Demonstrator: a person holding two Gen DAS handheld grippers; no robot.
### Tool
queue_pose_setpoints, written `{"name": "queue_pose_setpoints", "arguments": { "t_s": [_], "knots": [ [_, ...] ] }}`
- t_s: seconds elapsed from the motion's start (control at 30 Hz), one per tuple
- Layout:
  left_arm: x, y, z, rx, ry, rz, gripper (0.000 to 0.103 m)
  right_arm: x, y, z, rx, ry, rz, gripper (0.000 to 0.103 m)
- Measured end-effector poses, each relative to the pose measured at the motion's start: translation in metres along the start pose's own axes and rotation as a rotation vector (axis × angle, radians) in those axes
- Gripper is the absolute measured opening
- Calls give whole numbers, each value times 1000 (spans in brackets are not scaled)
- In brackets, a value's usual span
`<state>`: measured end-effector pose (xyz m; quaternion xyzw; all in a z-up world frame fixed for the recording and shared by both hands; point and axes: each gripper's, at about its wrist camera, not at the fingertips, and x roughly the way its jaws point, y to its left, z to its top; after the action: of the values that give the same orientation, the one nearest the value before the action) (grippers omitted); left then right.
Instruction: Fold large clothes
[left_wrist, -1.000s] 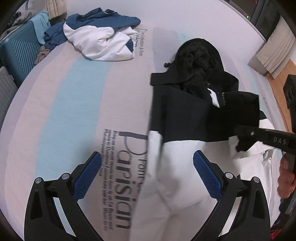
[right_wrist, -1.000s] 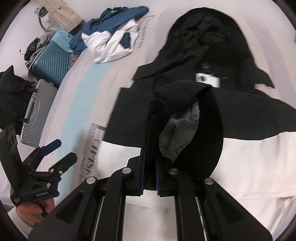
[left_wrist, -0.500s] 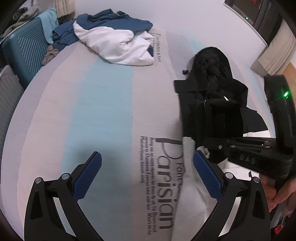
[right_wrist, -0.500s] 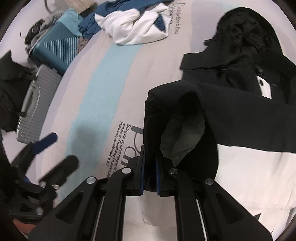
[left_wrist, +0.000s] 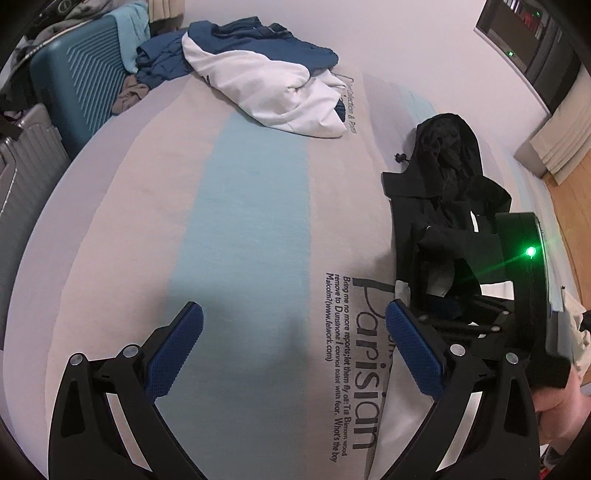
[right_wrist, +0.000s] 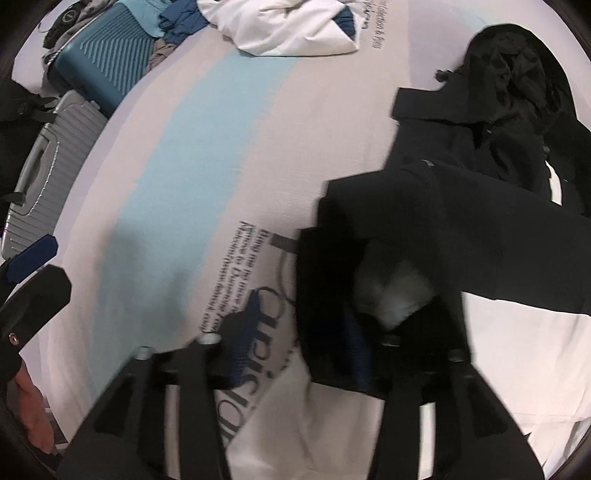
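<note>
Your left gripper (left_wrist: 293, 343) hangs over the bare bed (left_wrist: 240, 221), jaws wide and holding nothing. Your right gripper (right_wrist: 295, 332) looks blurred; its jaws seem parted, with the black sleeve (right_wrist: 369, 229) draped over one finger, so I cannot tell whether it is gripped. The jacket (left_wrist: 447, 192) lies on the bed's right side, sleeve across its body. If the cloth catches on that finger, pulling away could drag the fold open. The other heap (left_wrist: 273, 85) lies well apart.
</note>
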<state>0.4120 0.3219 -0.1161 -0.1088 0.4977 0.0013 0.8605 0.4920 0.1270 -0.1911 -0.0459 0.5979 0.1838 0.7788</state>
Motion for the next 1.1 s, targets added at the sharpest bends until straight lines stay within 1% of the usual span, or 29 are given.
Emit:
{"name": "queue_pose_setpoints", "arguments": {
  "t_s": [0.07, 0.13, 0.17, 0.2, 0.23, 0.3, 0.37, 0.47, 0.53, 0.6, 0.63, 0.67, 0.73, 0.77, 0.8, 0.9, 0.97, 1.03, 1.1],
  "knots": [
    [-6, 3, 0, -5, -11, -1, 97, 0, 5, -1, -6, -6, 2, 60],
    [-11, 7, 0, -9, -18, 2, 97, -1, 7, -1, 9, -10, 19, 64],
    [-15, 10, -1, -13, -22, 4, 97, -2, 7, -2, 24, -14, 39, 68],
    [-18, 12, -1, -16, -23, 4, 97, -3, 8, -3, 32, -17, 55, 75],
    [-21, 15, -2, -21, -25, 9, 97, -4, 9, -4, 32, -21, 72, 78],
    [-28, 20, -5, -29, -28, 21, 97, -4, 12, -4, 25, -22, 98, 92],
    [-33, 23, -8, -40, -28, 30, 97, -5, 15, -6, 22, -39, 126, 97],
    [-43, 23, -12, -57, -31, 45, 97, -9, 10, -8, 48, -42, 188, 97],
    [-52, 21, -14, -71, -34, 51, 97, -18, 2, -7, 67, -56, 218, 97],
    [-58, 17, -15, -76, -38, 55, 97, -35, -11, -12, 90, -74, 263, 97],
    [-62, 11, -16, -74, -41, 56, 97, -45, -17, -14, 90, -88, 305, 97],
    [-64, 7, -17, -71, -45, 61, 97, -54, -21, -18, 82, -104, 337, 96],
    [-67, -5, -19, -64, -52, 74, 97, -70, -28, -24, 63, -124, 368, 96],
    [-67, -10, -19, -65, -51, 77, 97, -82, -34, -27, 50, -144, 404, 96],
    [-66, -17, -19, -69, -49, 79, 97, -91, -39, -31, 43, -163, 415, 96],
    [-58, -47, -16, -64, -34, 76, 97, -122, -73, -39, 17, -217, 369, 96],
    [-50, -71, -12, -45, -25, 72, 97, -140, -105, -40, 9, -245, 315, 96],
    [-42, -97, -6, -26, -20, 66, 97, -154, -139, -37, 6, -260, 272, 96],
    [-32, -123, 5, -6, -22, 38, 97, -168, -186, -28, 24, -264, 206, 96]
  ]
}}
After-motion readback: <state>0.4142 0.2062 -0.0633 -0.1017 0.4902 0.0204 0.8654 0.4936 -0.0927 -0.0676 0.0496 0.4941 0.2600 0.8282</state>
